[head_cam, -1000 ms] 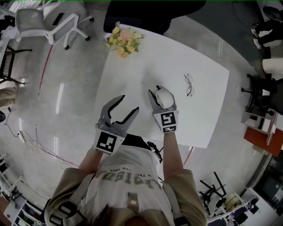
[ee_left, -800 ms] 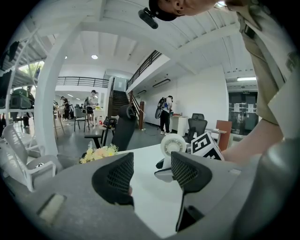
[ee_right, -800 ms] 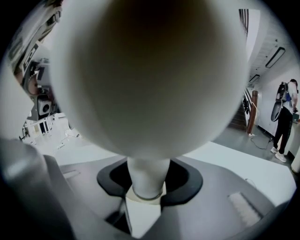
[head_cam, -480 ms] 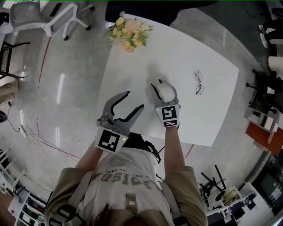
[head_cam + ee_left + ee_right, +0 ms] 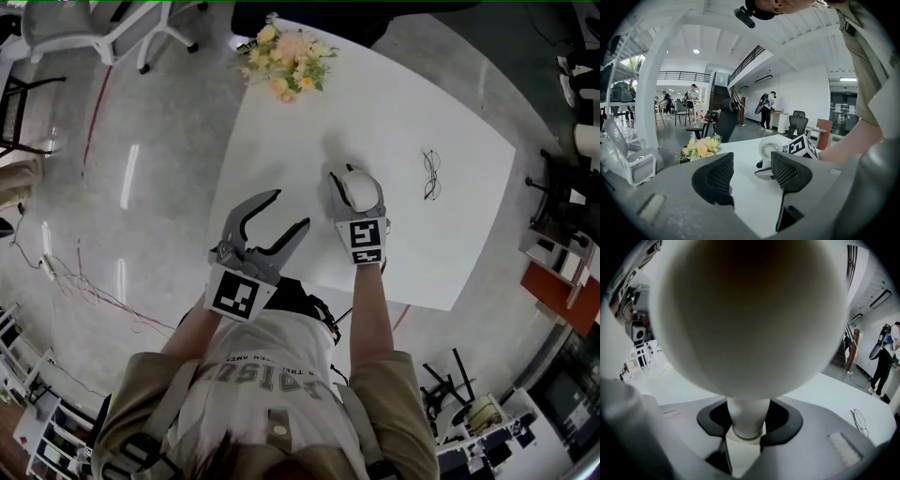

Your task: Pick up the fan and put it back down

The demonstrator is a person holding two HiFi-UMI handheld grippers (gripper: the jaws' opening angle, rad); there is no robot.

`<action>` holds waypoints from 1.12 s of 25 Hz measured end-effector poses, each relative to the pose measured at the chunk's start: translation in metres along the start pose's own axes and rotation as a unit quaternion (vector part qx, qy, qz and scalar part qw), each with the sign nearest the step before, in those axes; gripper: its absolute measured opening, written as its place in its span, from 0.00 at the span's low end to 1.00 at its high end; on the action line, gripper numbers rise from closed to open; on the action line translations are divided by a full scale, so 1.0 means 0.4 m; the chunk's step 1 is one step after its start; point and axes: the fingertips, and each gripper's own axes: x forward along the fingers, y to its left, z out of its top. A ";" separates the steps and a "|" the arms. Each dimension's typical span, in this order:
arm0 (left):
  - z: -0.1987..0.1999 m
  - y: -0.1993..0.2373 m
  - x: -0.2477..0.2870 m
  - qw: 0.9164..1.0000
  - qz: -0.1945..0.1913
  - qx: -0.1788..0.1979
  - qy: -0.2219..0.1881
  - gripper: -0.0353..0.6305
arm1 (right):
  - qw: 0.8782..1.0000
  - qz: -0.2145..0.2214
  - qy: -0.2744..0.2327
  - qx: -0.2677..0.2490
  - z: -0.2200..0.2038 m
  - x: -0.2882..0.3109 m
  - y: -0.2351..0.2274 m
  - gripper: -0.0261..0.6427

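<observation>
Close in, gripping the white fan [image 5: 356, 191] by its slim neck with the right tongs [image 5: 746, 427], jaws half closed and pressing on both sides of that stem. From above, showing as a round white head just over the table [image 5: 441, 262], near its front edge; cannot tell whether its base touches the top. Just beside it, holding the left tongs [image 5: 288, 214] released, jaws wide apart with only bare table top between them, near the table's front-left edge. Farther across the white top, off to the right, lying alone: a pair of glasses [image 5: 430, 175]. At the far corner, a bunch of yellow and pink flowers [image 5: 286, 61]. Beyond, glossy grey floor [image 5: 141, 187], loose cables [image 5: 84, 300], white office chairs [image 5: 103, 23].
</observation>
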 end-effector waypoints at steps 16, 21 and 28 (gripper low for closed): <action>-0.042 0.021 -0.030 1.000 0.011 -0.009 0.012 0.44 | 0.999 -0.007 0.031 -0.012 -0.053 0.007 0.028 0.26; -0.045 0.027 -0.041 1.000 0.012 -0.007 0.012 0.44 | 0.998 -0.007 0.045 -0.032 -0.063 0.009 0.037 0.26; -0.054 0.043 -0.054 1.000 0.020 -0.010 0.014 0.44 | 0.997 -0.017 0.063 -0.040 -0.086 0.007 0.038 0.26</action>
